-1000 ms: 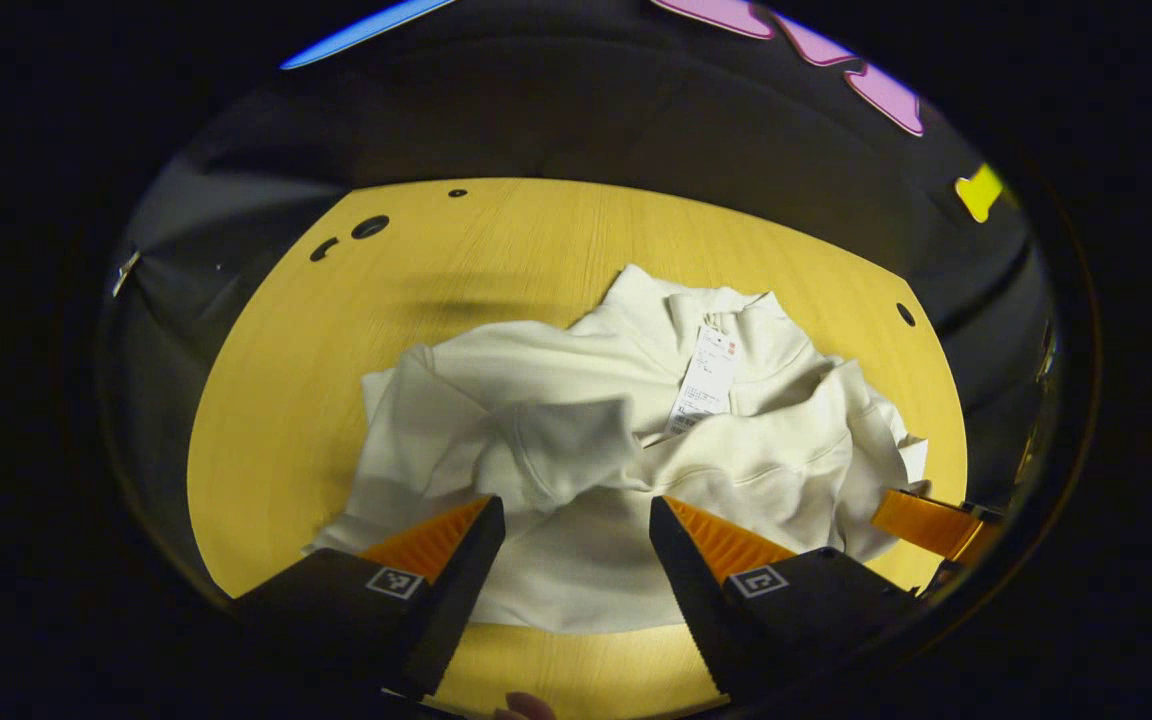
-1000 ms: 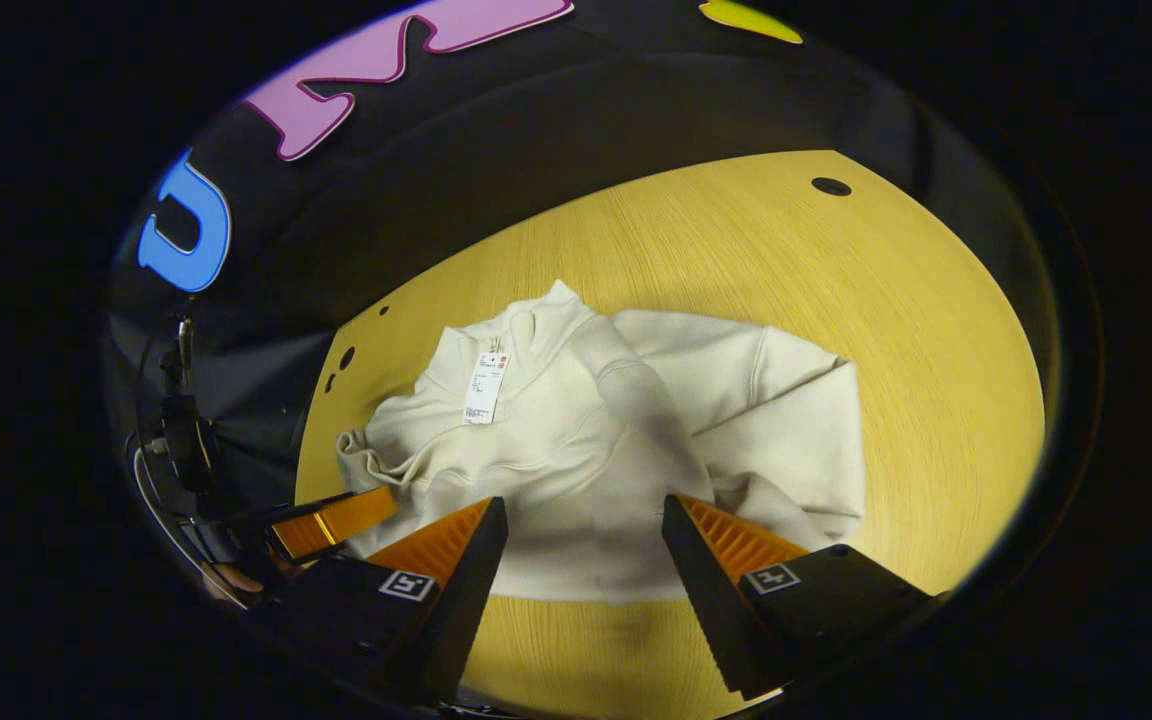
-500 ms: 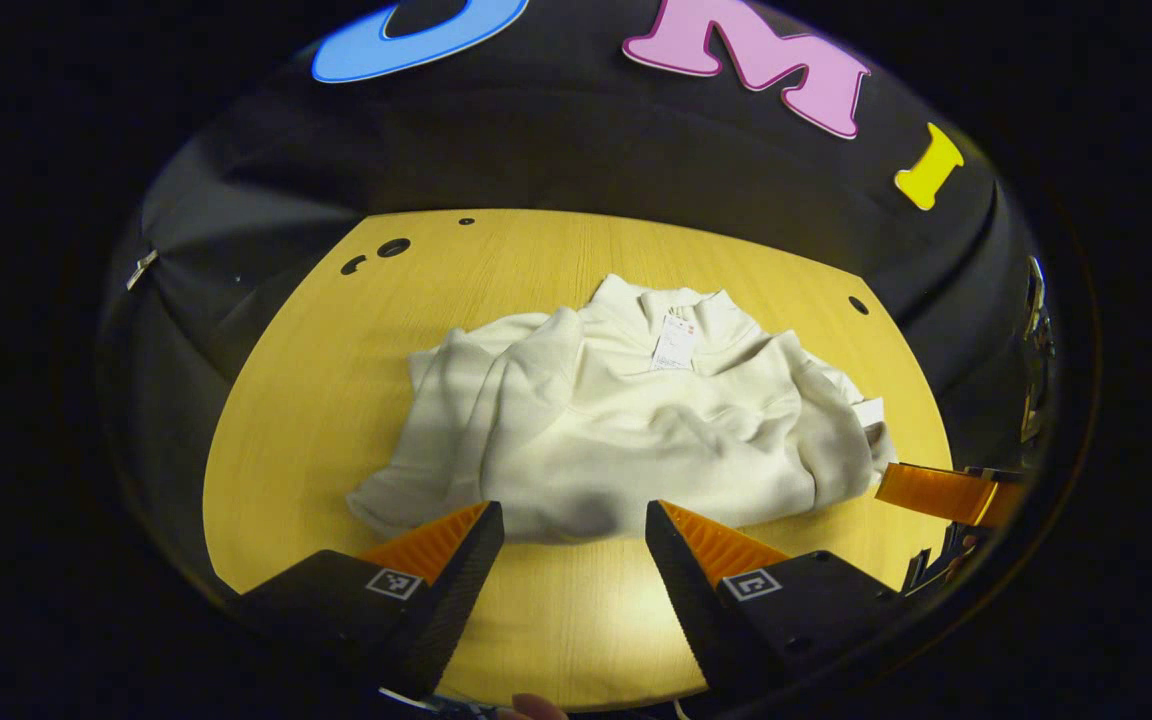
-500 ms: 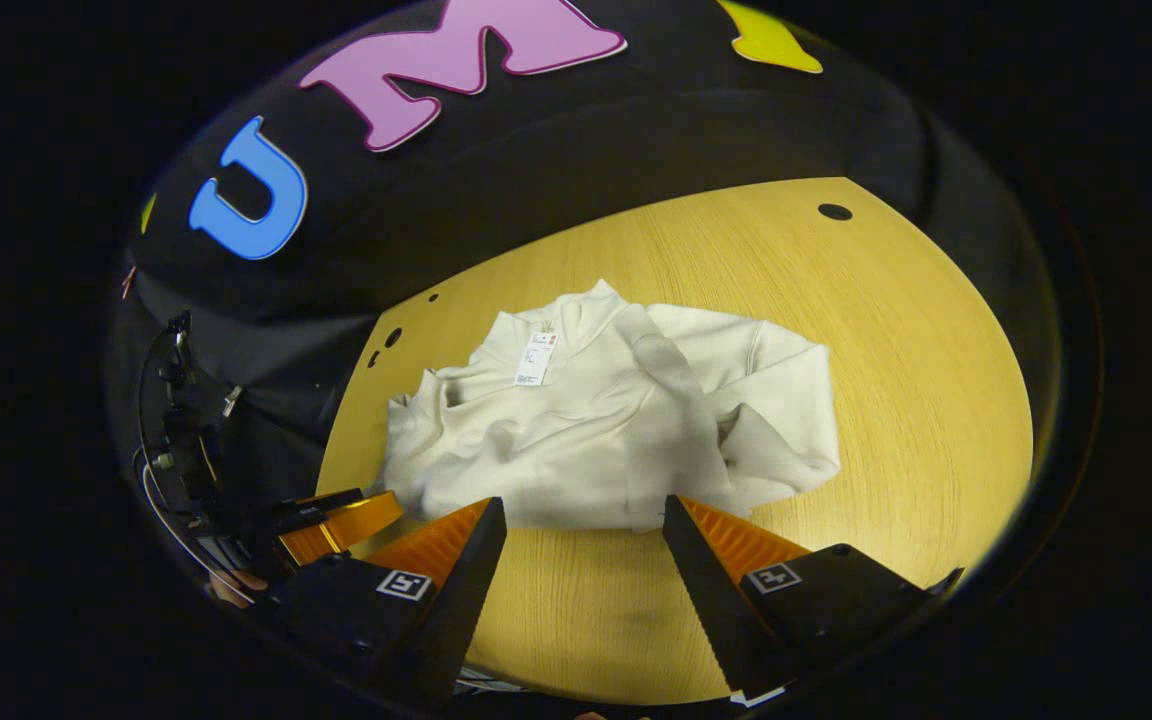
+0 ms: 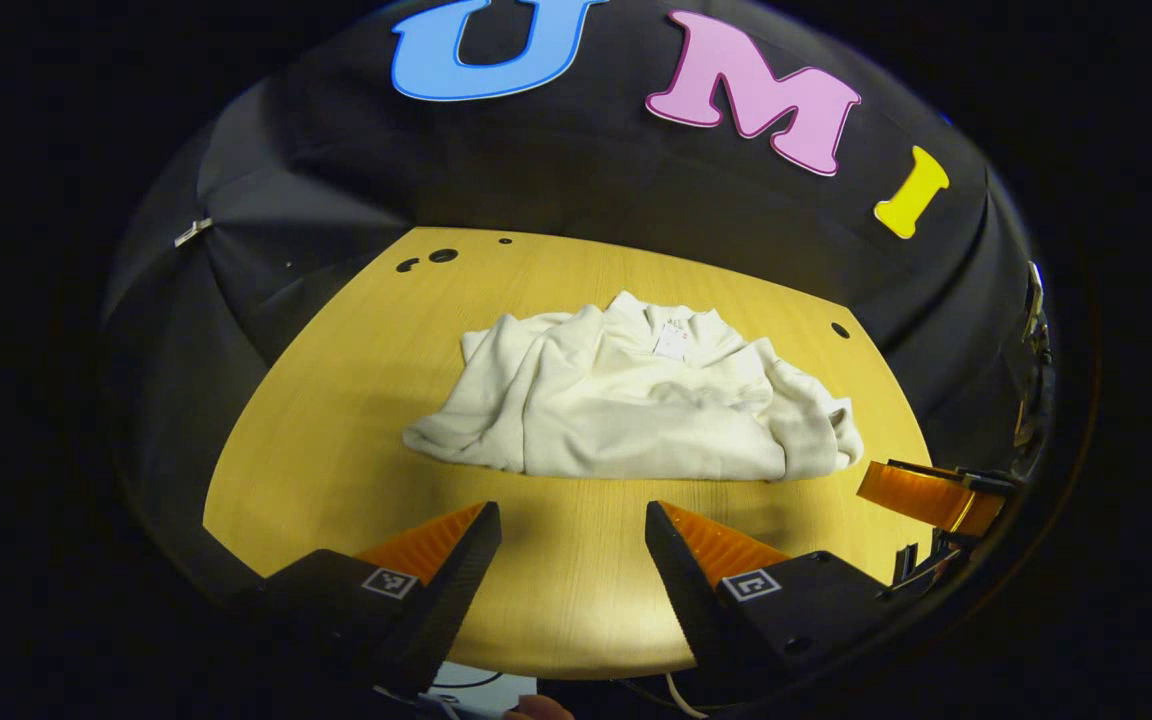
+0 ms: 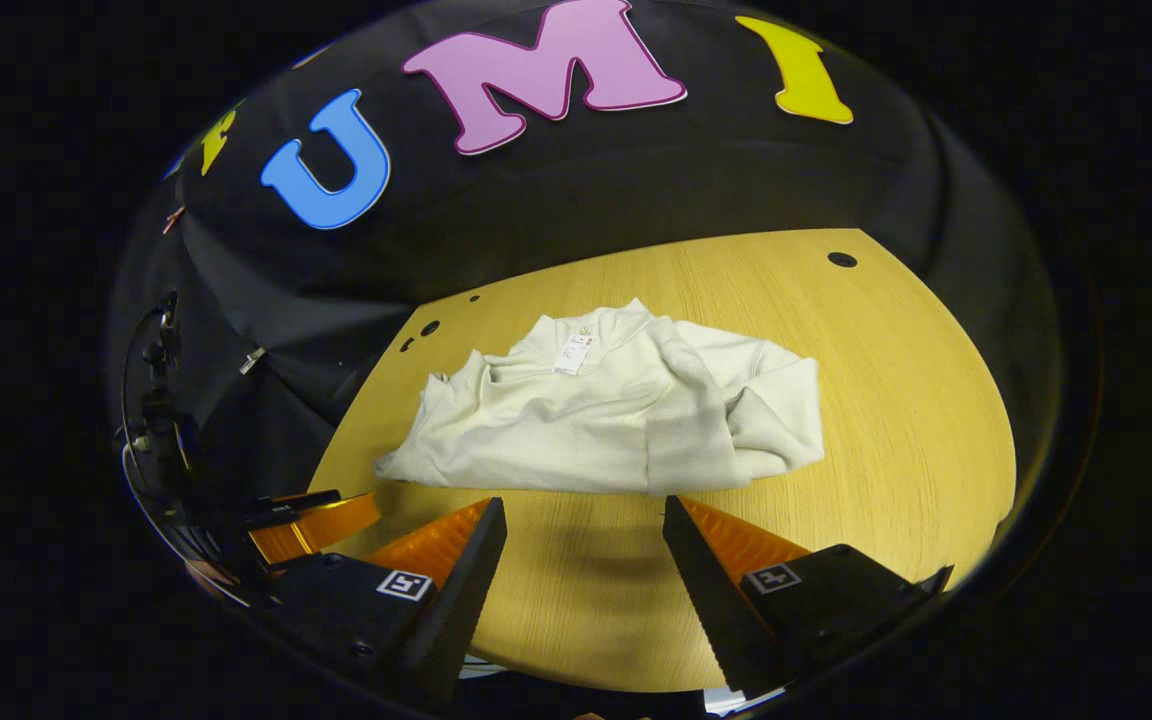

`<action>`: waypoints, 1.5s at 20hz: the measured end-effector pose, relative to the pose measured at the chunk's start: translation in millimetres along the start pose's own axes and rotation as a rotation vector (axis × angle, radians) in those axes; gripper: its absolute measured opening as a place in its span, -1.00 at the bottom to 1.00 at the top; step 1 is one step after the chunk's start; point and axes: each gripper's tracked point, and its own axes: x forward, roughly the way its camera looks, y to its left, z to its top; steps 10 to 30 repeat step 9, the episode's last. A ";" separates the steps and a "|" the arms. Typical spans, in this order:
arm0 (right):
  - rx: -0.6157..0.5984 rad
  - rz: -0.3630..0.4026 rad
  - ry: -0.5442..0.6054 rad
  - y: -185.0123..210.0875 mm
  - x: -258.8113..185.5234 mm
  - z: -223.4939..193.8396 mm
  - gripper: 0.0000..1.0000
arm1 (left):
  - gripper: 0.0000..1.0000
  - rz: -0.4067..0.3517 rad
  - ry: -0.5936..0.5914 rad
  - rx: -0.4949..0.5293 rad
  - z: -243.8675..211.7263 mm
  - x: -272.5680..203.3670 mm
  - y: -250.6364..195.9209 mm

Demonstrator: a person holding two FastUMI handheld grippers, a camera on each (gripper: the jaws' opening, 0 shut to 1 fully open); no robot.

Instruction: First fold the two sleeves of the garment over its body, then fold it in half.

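A cream-white garment (image 5: pixel 636 410) lies in a folded bundle on a round-edged wooden table (image 5: pixel 336 440), roughly at the table's middle and a little toward its far side. Its stand-up collar (image 5: pixel 671 315) sits at the far edge of the bundle, pointing toward the booth's black wall, and a small white paper tag (image 5: pixel 673 342) hangs just below the collar on the front. In the left gripper view, one sleeve (image 5: pixel 506 400) runs down the left part of the bundle in long soft ridges, ending in a flat corner on the table; the opposite end bunches into a rounded, wrinkled lump (image 5: pixel 821 435). The near edge of the garment is a fairly straight fold line. In the right gripper view, the garment (image 6: pixel 616 415) shows a sleeve (image 6: pixel 681 420) laid over the body from the collar down to the near edge, with a broad band-like cuff end, and a puffier folded mass beyond it.

The left gripper (image 5: pixel 573 520) hovers over bare table on the near side of the garment, its fingers spread wide with nothing between them. The right gripper (image 6: pixel 584 515) is likewise near the garment's front edge, apart from it, fingers spread and holding nothing. Small dark holes (image 5: pixel 441 256) dot the table's far corner.
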 end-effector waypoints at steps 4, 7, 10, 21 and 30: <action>-0.031 -0.006 0.000 2.7 -7.7 -14.8 0.94 | 0.89 -0.010 0.008 0.016 -11.3 -5.2 -5.1; -0.038 -0.006 0.018 4.0 -7.4 -23.3 0.94 | 0.80 -0.020 0.021 0.028 -16.3 -5.0 -9.8; -0.033 -0.003 0.022 5.1 -7.5 -26.1 0.94 | 0.89 -0.022 0.020 0.040 -16.0 -4.8 -10.8; -0.033 -0.003 0.022 5.1 -7.5 -26.1 0.94 | 0.89 -0.022 0.020 0.040 -16.0 -4.8 -10.8; -0.033 -0.003 0.022 5.1 -7.5 -26.1 0.94 | 0.89 -0.022 0.020 0.040 -16.0 -4.8 -10.8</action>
